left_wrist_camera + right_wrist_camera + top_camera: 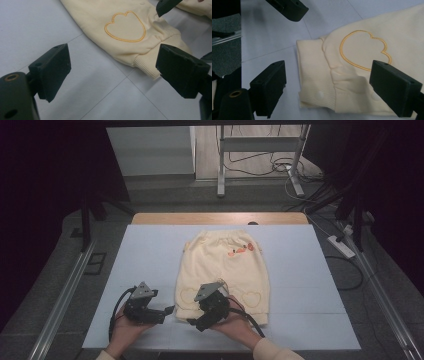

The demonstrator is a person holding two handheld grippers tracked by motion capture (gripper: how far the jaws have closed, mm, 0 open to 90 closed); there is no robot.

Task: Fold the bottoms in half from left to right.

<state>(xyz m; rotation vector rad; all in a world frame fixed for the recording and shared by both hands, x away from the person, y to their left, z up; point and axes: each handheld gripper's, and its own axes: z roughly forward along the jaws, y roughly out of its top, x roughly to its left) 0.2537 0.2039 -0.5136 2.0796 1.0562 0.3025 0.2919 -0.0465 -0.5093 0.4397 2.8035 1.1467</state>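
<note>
At the near edge of the worktop (150, 265), a pale blue-white sheet laid over a wooden table, two hands come in from below, each holding a black gripper. The left gripper (167, 312) rests low beside the near-left corner of the garment, its jaws pointing toward the cloth. In the left gripper view (112, 72) its jaws stand wide apart with bare worktop between them; the ribbed cuff (150, 63) lies just beside the right-hand jaw, and whether it touches I cannot tell.

The right gripper (196, 322) sits just to the right of it, over the near-left leg end of the garment, angled toward the left gripper. In the right gripper view (327, 85) its jaws are spread wide, and the cuff (317, 82) with two small snap buttons lies between them; the pads do not press on the cloth.

The cream trousers (225, 267) lie flat in the middle of the worktop, leg ends toward the near edge and waistband toward the far edge. Each leg carries an outlined heart patch (189, 295) near its cuff, and small orange motifs (240, 251) sit near the waistband.

Beyond the far edge, the wooden table rim shows, then a grey floor with a metal stand (260, 150) and loose cables (280, 167).
</note>
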